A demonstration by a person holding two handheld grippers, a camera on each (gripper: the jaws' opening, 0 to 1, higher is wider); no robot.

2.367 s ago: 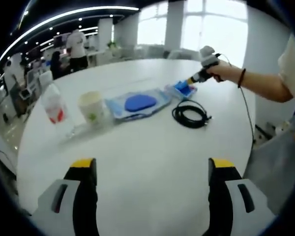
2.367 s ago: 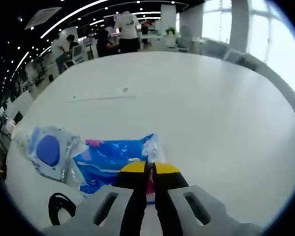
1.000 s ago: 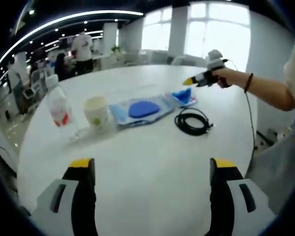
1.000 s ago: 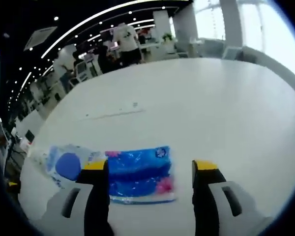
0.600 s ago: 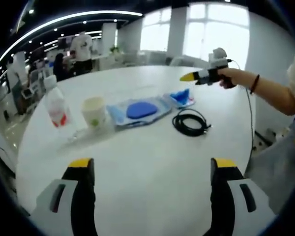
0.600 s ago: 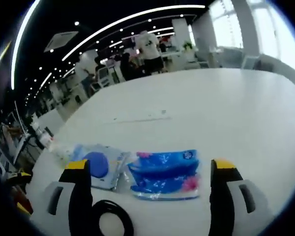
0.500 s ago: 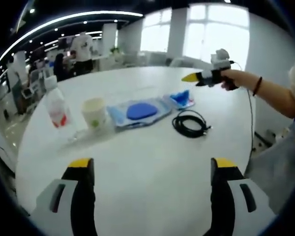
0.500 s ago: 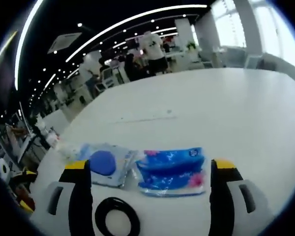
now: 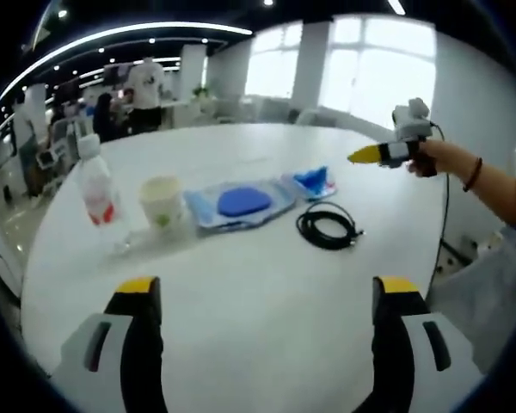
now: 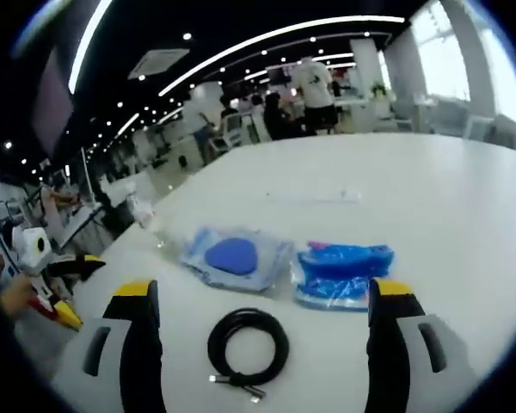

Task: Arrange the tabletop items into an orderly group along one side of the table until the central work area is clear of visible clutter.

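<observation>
On the round white table [image 9: 258, 275] lie, in a rough row, a plastic bottle [image 9: 95, 194], a paper cup [image 9: 162, 200], a clear bag with a blue disc [image 9: 241, 202] and a blue tissue pack [image 9: 314, 182]. A coiled black cable [image 9: 327, 226] rests just in front of the pack. My left gripper [image 9: 267, 288] hovers open over bare table, well short of them. My right gripper [image 9: 361, 157], held in a hand, is up and to the right of the pack. In the right gripper view it [image 10: 263, 292] stands open above the cable [image 10: 248, 344], with the bag [image 10: 234, 255] and the pack [image 10: 344, 271] beyond.
The left gripper [image 10: 79, 291] shows at the left edge of the right gripper view. The table's edge curves close on the right, by the person's arm [image 9: 490, 185]. Desks and people [image 10: 314, 86] stand far behind the table.
My right gripper opened, let go of the blue tissue pack, and drew back and up from it, bringing the cable into its view. The left gripper stayed put.
</observation>
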